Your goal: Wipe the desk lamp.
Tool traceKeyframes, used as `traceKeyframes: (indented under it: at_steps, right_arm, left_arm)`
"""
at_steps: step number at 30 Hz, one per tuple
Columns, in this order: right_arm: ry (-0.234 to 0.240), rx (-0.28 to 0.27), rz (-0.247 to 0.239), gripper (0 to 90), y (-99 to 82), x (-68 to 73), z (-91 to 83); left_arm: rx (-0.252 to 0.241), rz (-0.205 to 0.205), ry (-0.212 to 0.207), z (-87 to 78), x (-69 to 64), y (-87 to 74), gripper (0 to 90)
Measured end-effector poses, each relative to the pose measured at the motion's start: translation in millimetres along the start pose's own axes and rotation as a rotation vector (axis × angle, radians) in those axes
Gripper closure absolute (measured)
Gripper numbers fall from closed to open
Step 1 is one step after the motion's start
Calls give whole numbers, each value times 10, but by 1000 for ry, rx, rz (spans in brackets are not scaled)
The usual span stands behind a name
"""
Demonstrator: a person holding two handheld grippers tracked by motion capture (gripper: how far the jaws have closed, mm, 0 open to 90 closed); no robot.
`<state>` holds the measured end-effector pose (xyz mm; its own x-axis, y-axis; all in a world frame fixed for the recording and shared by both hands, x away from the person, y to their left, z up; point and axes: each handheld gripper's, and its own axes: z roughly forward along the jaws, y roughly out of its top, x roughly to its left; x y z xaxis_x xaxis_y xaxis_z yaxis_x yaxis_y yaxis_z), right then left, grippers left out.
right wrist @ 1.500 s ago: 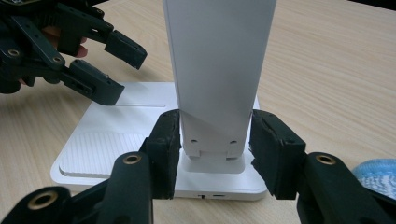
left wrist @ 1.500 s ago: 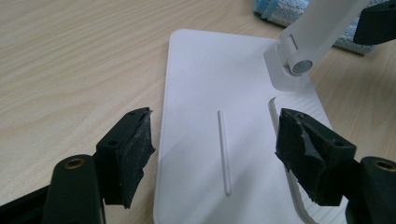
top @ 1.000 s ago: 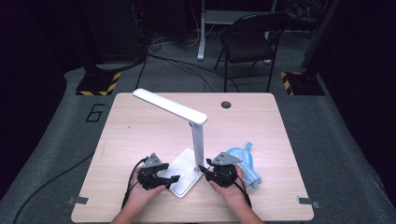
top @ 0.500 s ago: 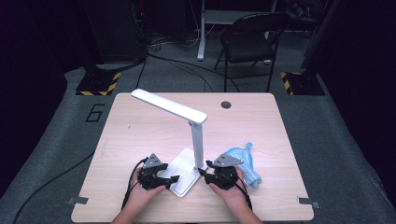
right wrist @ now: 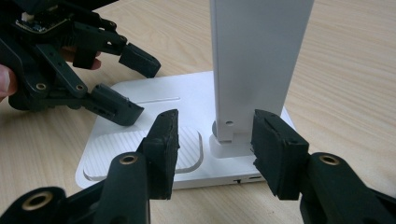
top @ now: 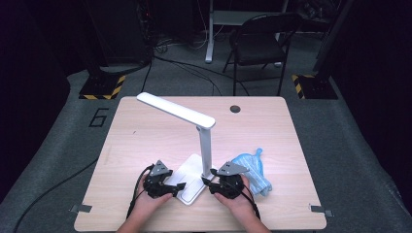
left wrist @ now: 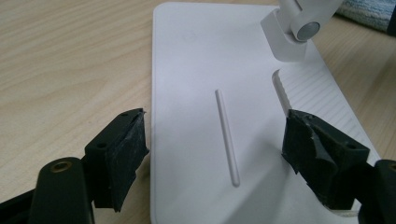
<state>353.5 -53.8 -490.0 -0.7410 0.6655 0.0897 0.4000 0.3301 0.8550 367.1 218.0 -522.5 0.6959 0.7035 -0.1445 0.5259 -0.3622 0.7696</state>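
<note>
White plastic fills the gap between our left gripper's (left wrist: 215, 154) jaws: the flat base (left wrist: 201, 70) of the desk lamp lies under them, one pad at the base's edge over the wood, the other over its ribbed patch. We hold these jaws wide apart and cannot tell whether the pads touch the plastic. They have just been opening a little further, and they clamp nothing.

Our right gripper (right wrist: 215, 149) stands with its jaws open on either side of the lamp's upright post (right wrist: 259, 60), near its foot. The post sits between the pads with a gap showing on each side, so the pads do not press on it. These jaws have just been opening.

From the left gripper view we see the round hinge (left wrist: 306, 30) at the post's foot, beyond the jaws, and a thin raised line along the base. From the right gripper view we see the left gripper (right wrist: 126, 86) beyond our own jaws, poised over the far end of the base. From the high view we see the lamp's long head (top: 175, 110) reaching out over the table (top: 145, 141), and a blue cloth (top: 252, 170) just beside the right gripper (top: 210, 180).

We count one lamp, one cloth, two grippers and two hands.
</note>
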Motion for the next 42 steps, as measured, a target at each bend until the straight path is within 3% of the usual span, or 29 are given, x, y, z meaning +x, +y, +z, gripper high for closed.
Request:
traceKeyframes:
  at_steps: [5,13,20,22,26,31,40,41,42]
  right_arm:
    - [-7,-8,12,502,-2,-7,-14]
    - [-24,-14,11,497,1,-40,-28]
    - [-33,-12,20,502,3,-79,-11]
    - [-39,-11,35,504,3,-83,-7]
    - [-42,-14,30,512,3,-112,11]
    - [-54,-11,42,518,6,-157,28]
    - [-51,-11,57,477,21,-182,10]
    - [-54,-17,46,469,28,-189,-2]
    - [-59,-25,47,467,38,-189,-40]
  left_arm:
    - [8,13,-4,5,-8,0,185]
    - [-1,-13,4,30,-66,-10,168]
    - [6,-14,-16,61,-128,-5,153]
    - [18,2,-20,64,-137,-2,146]
    - [15,-7,-20,83,-166,-2,138]
    - [9,-49,-26,108,-192,-16,126]
    - [-11,-60,-5,145,-281,-20,115]
    - [-31,-69,2,160,-293,-29,114]
    - [-18,-66,-7,150,-289,-26,114]
